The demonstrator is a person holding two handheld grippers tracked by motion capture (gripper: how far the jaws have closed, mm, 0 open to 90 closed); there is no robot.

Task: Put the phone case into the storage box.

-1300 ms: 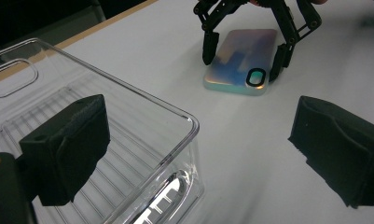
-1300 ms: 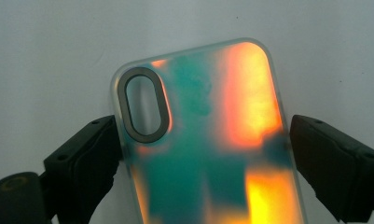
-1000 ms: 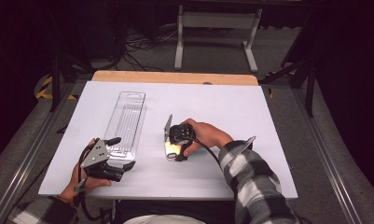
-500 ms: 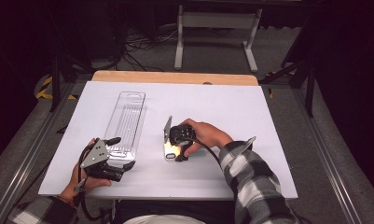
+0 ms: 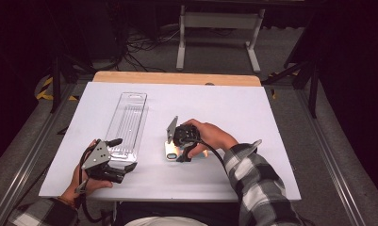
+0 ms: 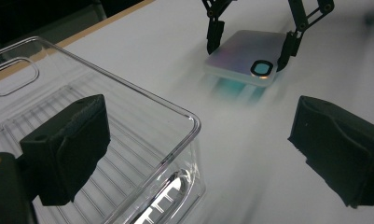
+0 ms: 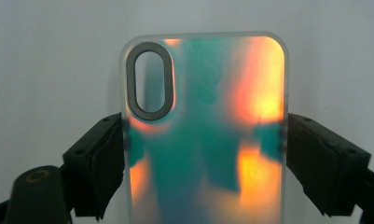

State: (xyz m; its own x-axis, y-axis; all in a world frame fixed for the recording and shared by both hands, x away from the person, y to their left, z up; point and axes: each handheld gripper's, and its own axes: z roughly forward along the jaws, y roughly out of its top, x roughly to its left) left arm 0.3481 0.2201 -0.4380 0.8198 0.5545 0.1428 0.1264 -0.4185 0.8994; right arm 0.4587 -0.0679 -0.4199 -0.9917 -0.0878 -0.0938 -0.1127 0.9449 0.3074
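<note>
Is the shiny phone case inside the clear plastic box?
No, the phone case lies on the white table beside the clear box, pinched by the right gripper.

Both hands low on the table [image 5: 252,113], each with a gripper.

The right gripper [image 7: 204,140] has just closed its jaws, pads pressed on both long edges of the phone case [image 7: 208,130]. The left gripper [image 6: 208,154], nearer the table's front edge, rests with jaws spread wide, nothing pinched. Plaid sleeves cover both forearms.

Iridescent teal-and-orange phone case [image 7: 208,140]; clear ribbed plastic tray [image 5: 127,125]; black tongs [image 7: 205,154].
</note>
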